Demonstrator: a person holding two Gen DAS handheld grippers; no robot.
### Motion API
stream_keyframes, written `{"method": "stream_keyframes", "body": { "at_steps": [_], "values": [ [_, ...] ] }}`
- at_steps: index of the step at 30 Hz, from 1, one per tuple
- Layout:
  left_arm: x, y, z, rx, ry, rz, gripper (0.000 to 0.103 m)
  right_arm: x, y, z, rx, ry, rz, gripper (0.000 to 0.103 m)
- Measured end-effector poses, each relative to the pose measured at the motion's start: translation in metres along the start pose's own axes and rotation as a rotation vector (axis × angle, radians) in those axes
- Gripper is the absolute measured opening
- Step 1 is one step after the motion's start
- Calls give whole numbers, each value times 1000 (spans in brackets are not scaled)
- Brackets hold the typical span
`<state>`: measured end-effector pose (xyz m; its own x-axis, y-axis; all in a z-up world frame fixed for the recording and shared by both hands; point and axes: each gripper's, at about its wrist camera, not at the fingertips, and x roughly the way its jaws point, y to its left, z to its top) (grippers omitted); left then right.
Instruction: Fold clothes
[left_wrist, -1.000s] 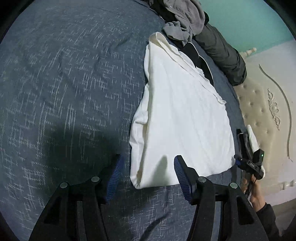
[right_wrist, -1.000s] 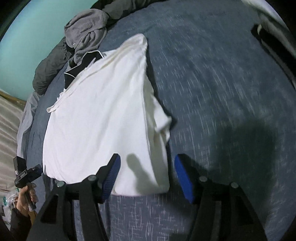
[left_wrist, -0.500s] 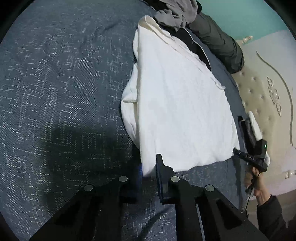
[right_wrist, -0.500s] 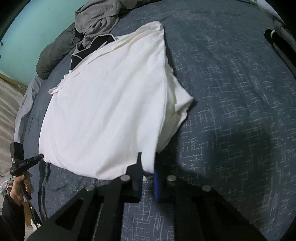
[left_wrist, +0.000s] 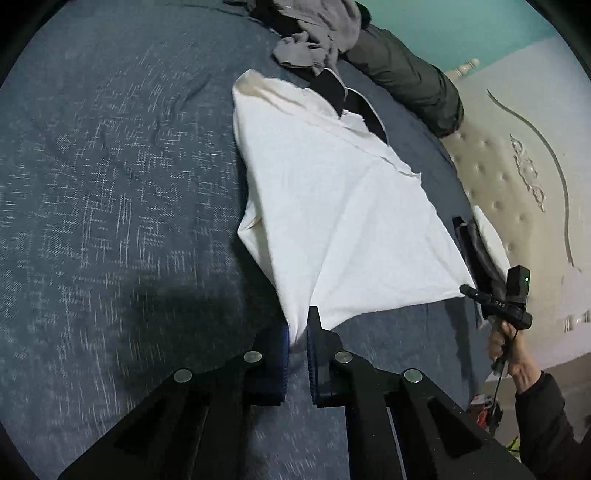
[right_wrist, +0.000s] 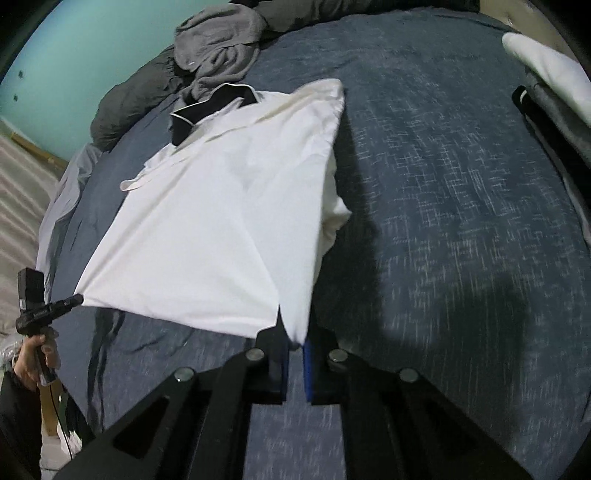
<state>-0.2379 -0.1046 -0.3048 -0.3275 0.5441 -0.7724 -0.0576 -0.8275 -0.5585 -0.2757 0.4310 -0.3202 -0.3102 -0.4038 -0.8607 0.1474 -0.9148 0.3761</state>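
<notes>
Both hem corners of the white polo shirt (left_wrist: 343, 221) are pinched now: the left gripper (left_wrist: 297, 332) clamped on one, the right gripper (right_wrist: 294, 341) clamped on the other, cloth bunched between the blue pads (right_wrist: 307, 365). The shirt lies on the blue bedspread (left_wrist: 110, 184), its dark collar (right_wrist: 210, 107) at the far end by the grey clothes pile (right_wrist: 218, 51). To fold cleanly, I'd say lift both corners level, keep the hem taut, and carry it straight toward the collar so the sides stay square.
</notes>
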Motion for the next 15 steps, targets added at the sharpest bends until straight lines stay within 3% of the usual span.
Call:
{"method": "stream_keyframes", "body": {
  "at_steps": [9, 15],
  "values": [
    [-35, -21, -60, 46, 63, 46, 8, -50, 10, -48, -56, 37, -2, 5],
    [-53, -35, -119, 75, 97, 55, 8, -77, 17, -105, -78, 61, 8, 5]
  ]
}}
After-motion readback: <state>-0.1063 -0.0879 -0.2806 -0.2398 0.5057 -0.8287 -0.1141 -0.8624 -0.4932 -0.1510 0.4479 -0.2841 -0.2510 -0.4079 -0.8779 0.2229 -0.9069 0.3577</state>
